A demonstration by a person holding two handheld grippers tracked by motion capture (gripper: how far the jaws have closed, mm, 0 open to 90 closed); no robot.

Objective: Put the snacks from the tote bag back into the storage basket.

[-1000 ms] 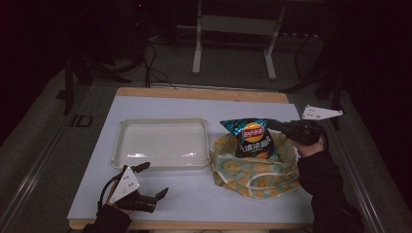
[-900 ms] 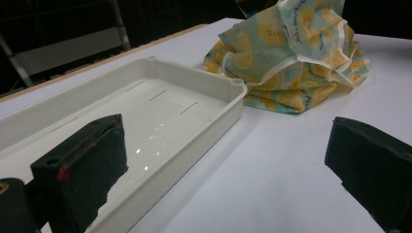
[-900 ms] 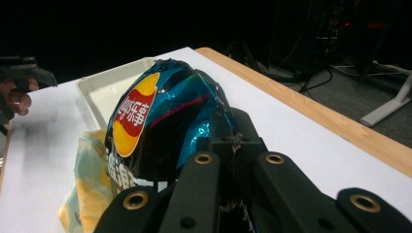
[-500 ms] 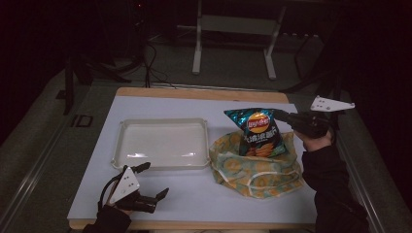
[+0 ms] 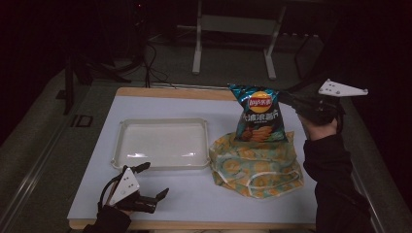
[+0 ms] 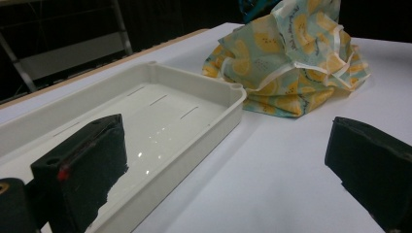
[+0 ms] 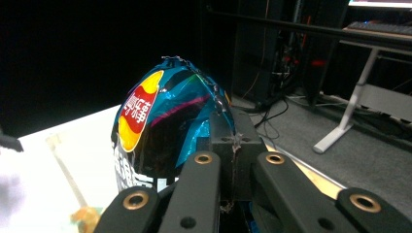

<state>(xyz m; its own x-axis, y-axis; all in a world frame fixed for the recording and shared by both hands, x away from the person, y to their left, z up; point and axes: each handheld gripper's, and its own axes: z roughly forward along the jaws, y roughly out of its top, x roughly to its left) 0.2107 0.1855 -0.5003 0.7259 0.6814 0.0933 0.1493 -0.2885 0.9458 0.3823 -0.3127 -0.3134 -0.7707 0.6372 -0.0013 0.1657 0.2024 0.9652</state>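
Left hand-held gripper point(image 5: 154, 182) rests at the surface's point(image 5: 194, 204) near edge, jaws spread, empty. Its view shows the white tray point(image 6: 204, 104) empty inside. The patterned cloth bag point(image 5: 255, 162) lies right of the tray. Right hand-held gripper point(image 5: 284, 97) clamps the chip bag's point(image 5: 257, 114) top edge, holding it upright above the cloth bag.

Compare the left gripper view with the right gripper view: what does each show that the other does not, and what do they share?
The left gripper view alone gives the open left gripper and the white tray's full near corner. The right gripper view alone gives the right gripper shut on the chip bag's edge, plus a desk leg on the floor. Both show the white tabletop and some of the lemon-print cloth bag.
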